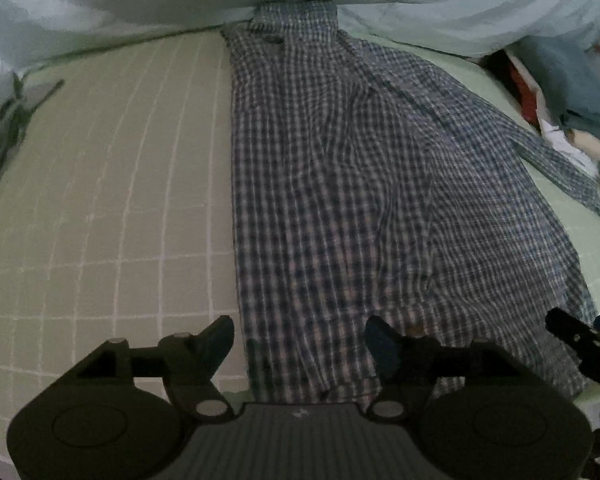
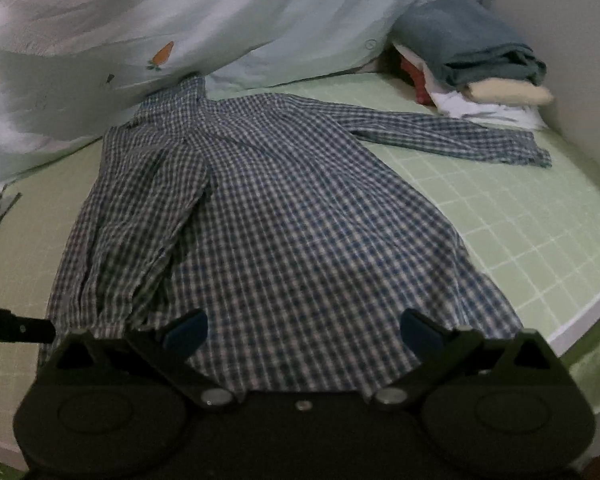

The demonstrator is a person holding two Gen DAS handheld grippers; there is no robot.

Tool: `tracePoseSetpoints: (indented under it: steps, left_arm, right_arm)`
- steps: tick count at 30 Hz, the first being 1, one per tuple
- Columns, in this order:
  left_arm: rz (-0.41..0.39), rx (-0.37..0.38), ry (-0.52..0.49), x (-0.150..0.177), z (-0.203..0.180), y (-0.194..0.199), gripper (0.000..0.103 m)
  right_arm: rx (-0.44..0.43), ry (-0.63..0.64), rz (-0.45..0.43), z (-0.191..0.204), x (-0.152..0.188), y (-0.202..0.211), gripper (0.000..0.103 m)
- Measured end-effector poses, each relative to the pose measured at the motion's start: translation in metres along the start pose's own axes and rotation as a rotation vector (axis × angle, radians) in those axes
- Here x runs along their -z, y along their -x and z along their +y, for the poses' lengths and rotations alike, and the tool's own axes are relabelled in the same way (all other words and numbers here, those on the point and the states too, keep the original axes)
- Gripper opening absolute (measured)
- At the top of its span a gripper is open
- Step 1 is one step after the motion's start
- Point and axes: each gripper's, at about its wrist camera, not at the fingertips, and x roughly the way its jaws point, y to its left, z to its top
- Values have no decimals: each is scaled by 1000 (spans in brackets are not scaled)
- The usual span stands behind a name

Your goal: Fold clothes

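So the checked shirt (image 2: 268, 216) is lying flat on the green grid mat (image 2: 500, 216), collar up by the pale carrot-print duvet (image 2: 180, 12). One side is already folded in over the body, and the other sleeve (image 2: 452, 136) sticks out toward the pile of folded clothes (image 2: 476, 64) in the corner. The left gripper (image 1: 300, 344) sits over the hem, jaws wide apart, gripping nothing. Same for the right gripper (image 2: 304, 332): wide open, empty, just above the hem.
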Motion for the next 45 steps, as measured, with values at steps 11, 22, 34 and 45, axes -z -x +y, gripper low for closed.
tracePoseSetpoints:
  steps: [11, 22, 34, 45]
  left_arm:
    - [-120, -89, -19, -17, -72, 12, 82]
    - [-140, -171, 87, -28, -167, -4, 82]
    - [-79, -303, 194, -23, -180, -1, 82]
    - [-58, -371, 304, -12, -162, 10, 84]
  right_arm:
    - [-67, -23, -3, -66, -21, -34, 103]
    - [-62, -158, -42, -221, -89, -83, 103]
    - [89, -203, 25, -324, -159, -181, 103]
    - [140, -164, 74, -327, -182, -228, 100]
